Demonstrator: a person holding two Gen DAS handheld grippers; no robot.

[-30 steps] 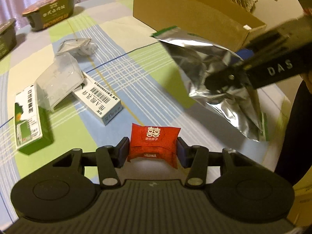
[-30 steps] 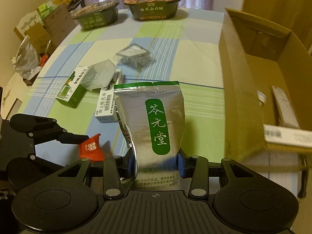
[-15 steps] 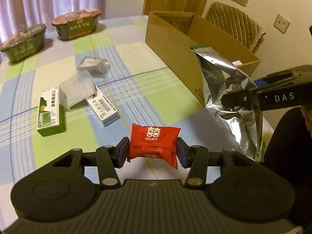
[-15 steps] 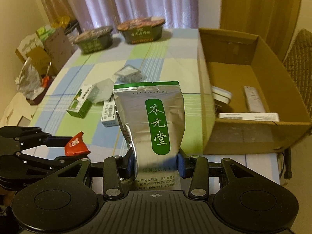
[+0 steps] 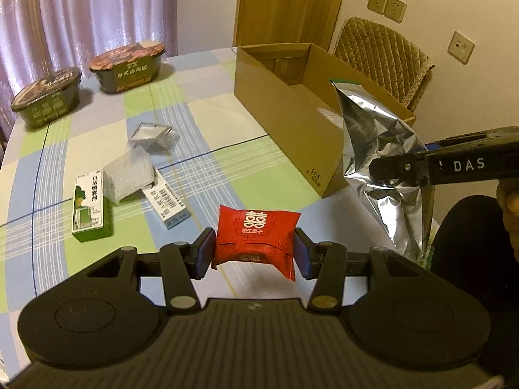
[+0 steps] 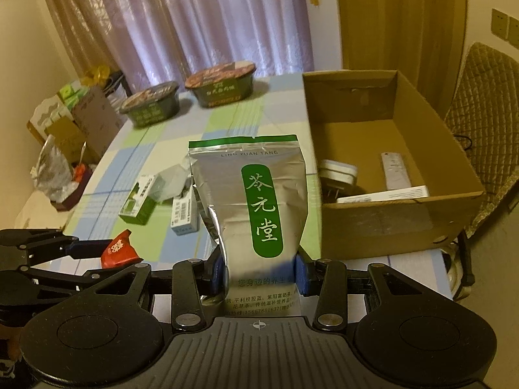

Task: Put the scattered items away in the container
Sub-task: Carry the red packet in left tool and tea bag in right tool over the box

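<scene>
A small red packet (image 5: 256,235) is pinched between the fingers of the left tool (image 5: 254,253), closed onto its soft sides and held clear above the table (image 5: 201,175). The right tool (image 6: 261,275) is clamped on the lower part of a tall silver pouch (image 6: 249,201), gripped upright, with the crinkled foil back seen in the left wrist view. Both items are carried in the air just short of the near end of the cardboard box (image 6: 389,223), which is open at the top and already holds a white remote (image 6: 394,170), a flat white box and a round white object.

The pouch is judged the risk here: it is tall, slick and top-heavy for such a low grip, so it could be caught on the box's near wall or swung out of the jaws if tilted fast. The red packet is puffy and glossy, and a slip from a light pinch is possible. The two tools are held close together, so a clash at the box mouth cannot be ruled out.

Left on the checked cloth are a green-and-white carton (image 5: 89,209), a white barcoded box (image 5: 168,202), two clear plastic trays (image 5: 129,178) and two dark noodle bowls (image 5: 128,66)
</scene>
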